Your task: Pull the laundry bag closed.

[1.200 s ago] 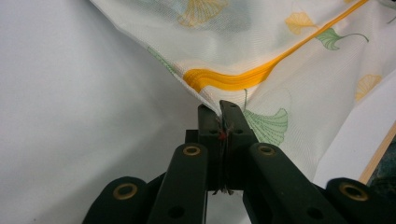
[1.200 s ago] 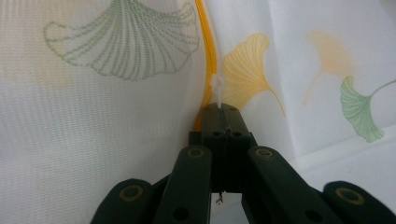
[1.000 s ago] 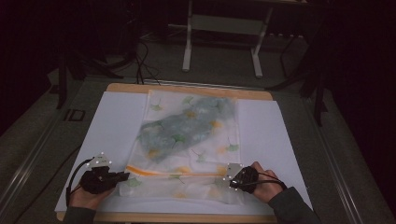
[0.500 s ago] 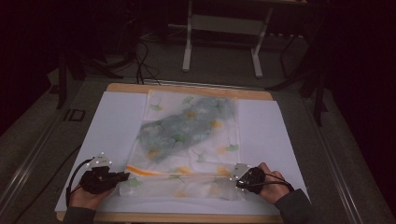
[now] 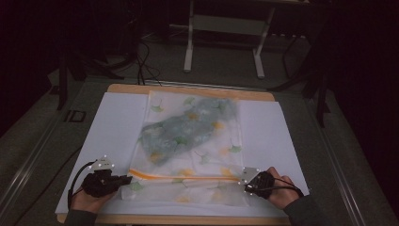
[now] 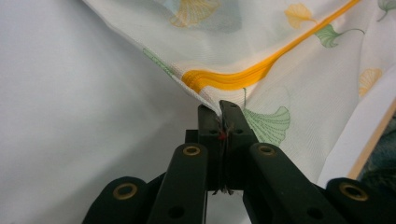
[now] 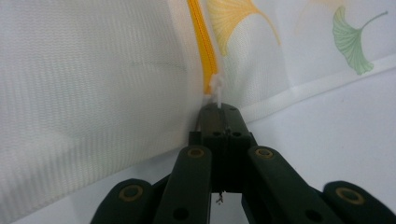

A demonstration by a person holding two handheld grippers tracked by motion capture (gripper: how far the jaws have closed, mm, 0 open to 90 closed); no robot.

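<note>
Both grippers sit at the near edge of the table, one at each end of an orange zipper (image 5: 181, 177) that runs across a sheer mesh bag (image 5: 190, 141). Left gripper (image 5: 123, 180) has its jaws pressed together on the bag's corner fabric; in the left gripper view the two black tips (image 6: 223, 114) pinch the cloth just below the end of the orange zipper band (image 6: 233, 77), with a green ginkgo leaf print (image 6: 268, 123) immediately to the right of the jaws. Right gripper (image 5: 243, 182) is likewise clamped: in the right gripper view its jaws (image 7: 219, 114) are together on the small white zipper pull (image 7: 216, 88), which hangs straight off the end of the orange zipper (image 7: 203, 44) rising directly ahead of the tips.

Between the two grippers the zipper lies nearly straight. Beyond it, away from the hands, the bag spreads flat on a white sheet (image 5: 99, 136) that covers the wooden table (image 5: 188, 89). Through the mesh a blue-green bundle of cloth (image 5: 186, 129) shows, lying diagonally and well ahead of both grippers. Yellow and green leaf prints dot the bag. A hand (image 5: 87, 200) holds the left gripper and another hand (image 5: 284, 190) holds the right one, both forearms entering from the near edge.
</note>
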